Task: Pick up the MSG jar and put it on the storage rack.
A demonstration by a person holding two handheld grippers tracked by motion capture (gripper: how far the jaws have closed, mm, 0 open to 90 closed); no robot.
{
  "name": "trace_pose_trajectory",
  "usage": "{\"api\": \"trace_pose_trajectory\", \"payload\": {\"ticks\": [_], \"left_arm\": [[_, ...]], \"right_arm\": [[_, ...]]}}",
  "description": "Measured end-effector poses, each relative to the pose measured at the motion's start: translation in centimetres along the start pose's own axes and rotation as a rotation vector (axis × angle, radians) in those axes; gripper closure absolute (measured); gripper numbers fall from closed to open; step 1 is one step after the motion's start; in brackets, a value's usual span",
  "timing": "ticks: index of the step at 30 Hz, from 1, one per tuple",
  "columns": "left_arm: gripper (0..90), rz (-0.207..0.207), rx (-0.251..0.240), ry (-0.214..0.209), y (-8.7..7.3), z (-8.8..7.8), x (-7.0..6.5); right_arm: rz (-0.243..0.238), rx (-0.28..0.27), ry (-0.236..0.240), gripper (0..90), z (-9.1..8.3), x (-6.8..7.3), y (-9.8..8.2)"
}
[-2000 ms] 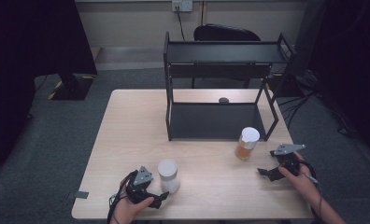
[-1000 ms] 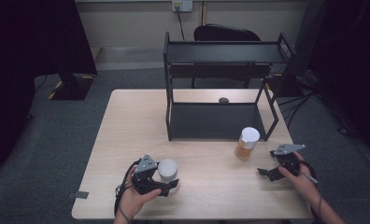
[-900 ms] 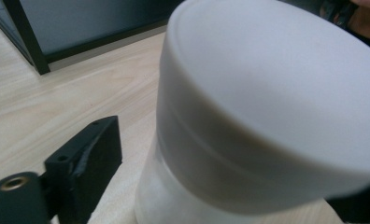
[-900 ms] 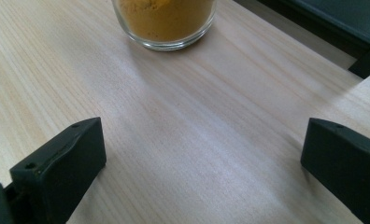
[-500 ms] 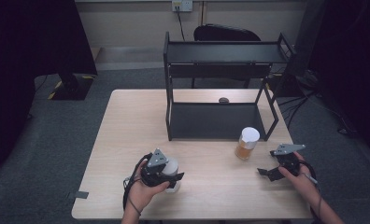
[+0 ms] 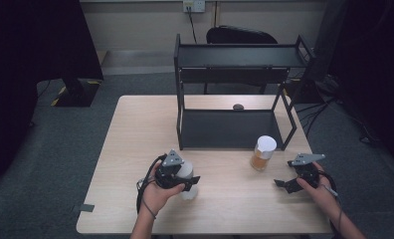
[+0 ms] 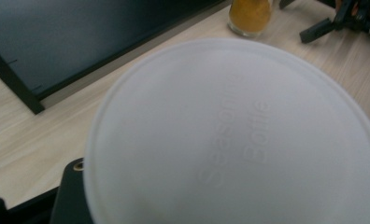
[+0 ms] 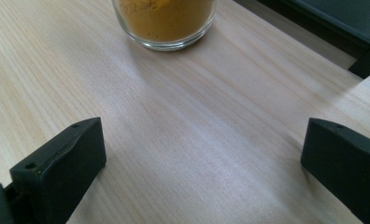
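A white bottle (image 6: 189, 191) with a white lid (image 7: 234, 140) embossed "Seasoning Bottle" is near the table's front left. My left gripper (image 6: 184, 175) is shut on it; its jaws have just been closing with the bottle between them. A glass jar of orange powder (image 6: 262, 153) with a white lid stands at the front right, in front of the rack. To the right of that jar, my right gripper (image 6: 283, 173) rests open with bare table between its jaws. The jar's base (image 8: 165, 21) lies ahead of the right gripper (image 8: 204, 140).
A black two-level rack (image 6: 235, 55) stands at the back middle of the wooden table (image 6: 135, 129). A small dark object (image 6: 238, 106) lies behind its lower shelf. A chair stands beyond the table. The jar (image 7: 249, 16) and the right gripper (image 7: 332, 21) appear past the white lid.
My left gripper has slid right over the white bottle, shut on it and risen a little with it. The right gripper and the orange jar have stayed put.
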State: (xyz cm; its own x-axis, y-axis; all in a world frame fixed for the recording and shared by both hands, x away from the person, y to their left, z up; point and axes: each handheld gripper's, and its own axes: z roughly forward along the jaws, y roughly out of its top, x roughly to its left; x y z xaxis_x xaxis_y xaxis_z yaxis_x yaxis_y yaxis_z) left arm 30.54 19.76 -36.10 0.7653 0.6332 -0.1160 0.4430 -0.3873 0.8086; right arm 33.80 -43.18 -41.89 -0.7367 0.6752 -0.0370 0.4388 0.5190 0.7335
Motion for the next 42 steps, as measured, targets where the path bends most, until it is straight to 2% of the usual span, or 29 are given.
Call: {"api": "trace_pose_trajectory", "payload": {"ticks": [2,9,20,28,42], "left_arm": [[35.3,0.013,-0.002,0.003,0.6,0.3,-0.1],[35.3,0.016,-0.018,-0.014,2.4,1.2,0.4],[35.3,0.027,-0.04,-0.019,4.8,2.4,1.0],[35.3,0.029,-0.044,-0.012,7.1,2.7,1.3],[35.3,0.027,-0.051,-0.014,9.6,3.4,1.9]], "right_arm": [[0.0,0.0,0.0,0.0,0.0,0.0,0.0],[0.0,0.0,0.0,0.0,0.0,0.0,0.0],[0.0,0.0,0.0,0.0,0.0,0.0,0.0],[0.0,0.0,0.0,0.0,0.0,0.0,0.0],[0.0,0.001,0.0,0.0,0.0,0.0,0.0]]}}
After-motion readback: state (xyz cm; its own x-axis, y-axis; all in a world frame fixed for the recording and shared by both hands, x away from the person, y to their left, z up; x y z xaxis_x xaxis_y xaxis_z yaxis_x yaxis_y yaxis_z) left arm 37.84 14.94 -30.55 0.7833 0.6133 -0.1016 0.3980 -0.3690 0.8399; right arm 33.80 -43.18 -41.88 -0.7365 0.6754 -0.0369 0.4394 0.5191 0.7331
